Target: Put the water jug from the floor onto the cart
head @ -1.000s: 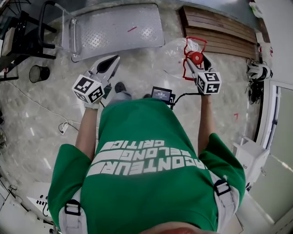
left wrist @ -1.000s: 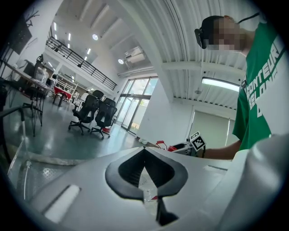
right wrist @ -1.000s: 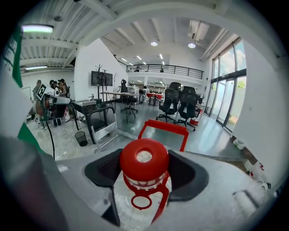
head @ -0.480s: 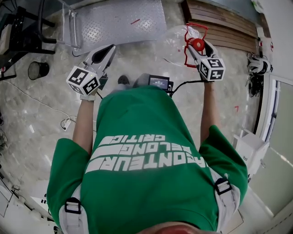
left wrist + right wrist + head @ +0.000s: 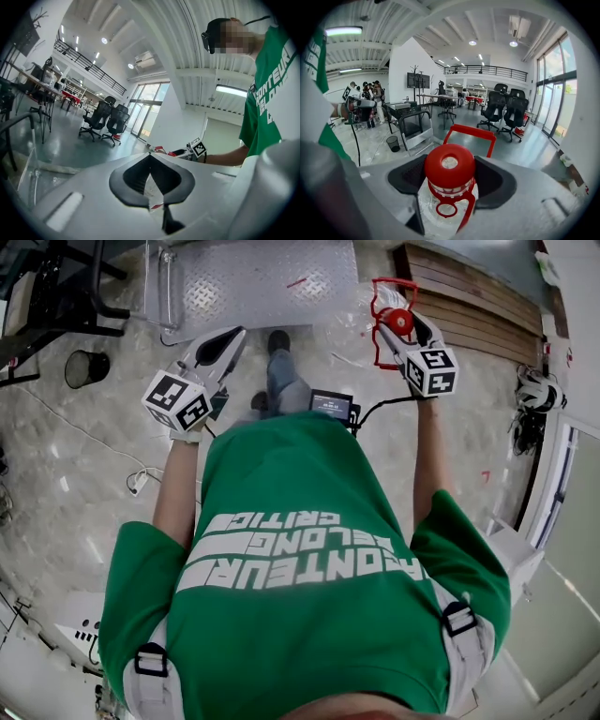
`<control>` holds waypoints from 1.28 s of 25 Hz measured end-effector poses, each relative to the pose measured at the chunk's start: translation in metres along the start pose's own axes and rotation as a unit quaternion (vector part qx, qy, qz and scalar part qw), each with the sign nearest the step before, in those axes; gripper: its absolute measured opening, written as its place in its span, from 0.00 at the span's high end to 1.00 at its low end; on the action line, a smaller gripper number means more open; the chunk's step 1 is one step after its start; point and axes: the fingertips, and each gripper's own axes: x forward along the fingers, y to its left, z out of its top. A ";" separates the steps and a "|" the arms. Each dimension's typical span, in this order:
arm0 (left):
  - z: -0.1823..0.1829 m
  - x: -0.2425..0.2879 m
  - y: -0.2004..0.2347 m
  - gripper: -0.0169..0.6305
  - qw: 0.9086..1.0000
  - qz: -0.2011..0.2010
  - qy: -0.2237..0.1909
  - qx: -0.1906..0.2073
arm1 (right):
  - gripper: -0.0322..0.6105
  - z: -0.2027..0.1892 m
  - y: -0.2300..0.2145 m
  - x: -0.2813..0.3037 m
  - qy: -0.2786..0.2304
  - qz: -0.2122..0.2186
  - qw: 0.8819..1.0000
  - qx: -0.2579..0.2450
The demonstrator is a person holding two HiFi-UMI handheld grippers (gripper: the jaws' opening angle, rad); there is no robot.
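The water jug (image 5: 400, 322) is clear plastic with a red cap (image 5: 450, 164) and a red carry handle (image 5: 471, 133). My right gripper (image 5: 398, 326) is shut on its neck just under the cap and holds it off the floor, right of the cart. The cart (image 5: 253, 282) is a low metal platform of diamond plate with a black push handle, also in the right gripper view as the cart (image 5: 415, 129) ahead on the left. My left gripper (image 5: 231, 336) is shut with nothing in it, near the cart's front edge; its jaw tips meet.
A black bin (image 5: 82, 368) stands left of the cart. Wooden slats (image 5: 478, 301) lie at the back right. A cable (image 5: 136, 484) trails over the floor on the left. Office chairs (image 5: 506, 112) and desks stand farther off, and people (image 5: 361, 110) at the far left.
The person has stepped toward the cart, which now lies closer. The right gripper has carried the jug forward with it. The left gripper came along, still shut.
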 end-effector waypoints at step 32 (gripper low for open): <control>0.064 0.084 0.183 0.95 0.987 0.155 -0.002 -0.034 | 0.49 0.093 -0.012 0.285 0.069 0.195 0.964 -0.170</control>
